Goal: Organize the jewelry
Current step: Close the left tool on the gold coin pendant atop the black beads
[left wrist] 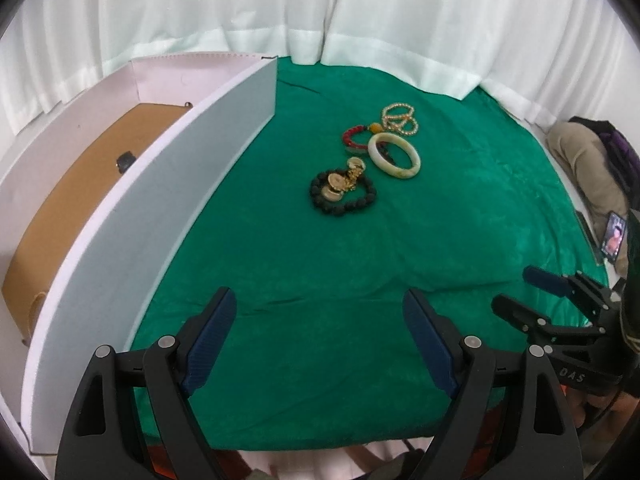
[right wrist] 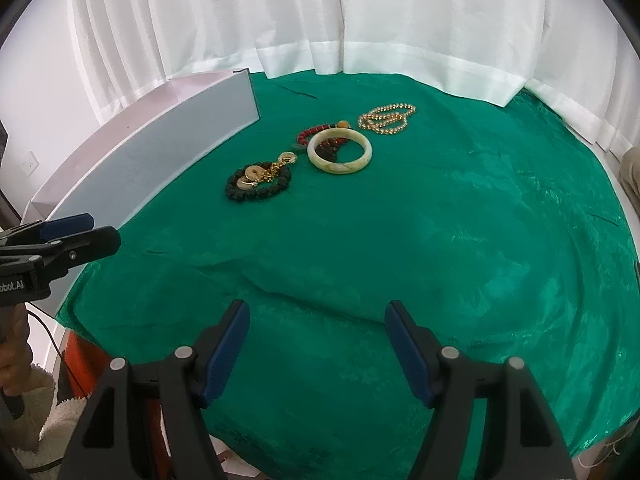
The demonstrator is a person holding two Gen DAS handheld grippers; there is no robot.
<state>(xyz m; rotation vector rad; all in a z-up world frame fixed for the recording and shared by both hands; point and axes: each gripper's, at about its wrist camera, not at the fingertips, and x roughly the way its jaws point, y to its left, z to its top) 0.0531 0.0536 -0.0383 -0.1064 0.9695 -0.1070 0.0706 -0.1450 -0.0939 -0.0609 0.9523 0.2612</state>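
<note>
White curtains hang behind a desk (right wrist: 440,240) draped in green cloth. Jewelry lies clustered at upper centre of both views: a pale bangle (right wrist: 340,154) overlapping a red bead bracelet (right wrist: 310,134), a black bead bracelet (right wrist: 256,184) with gold discs to its lower left, and a gold bead strand (right wrist: 386,118) to the upper right. A white box (left wrist: 152,184) stands at frame left. Both the left hand-held gripper (left wrist: 320,332) and the right hand-held gripper (right wrist: 318,340) gape wide and empty, well short of the pieces. This looks like the approach; next, one must reach forward and close on a single piece.
</note>
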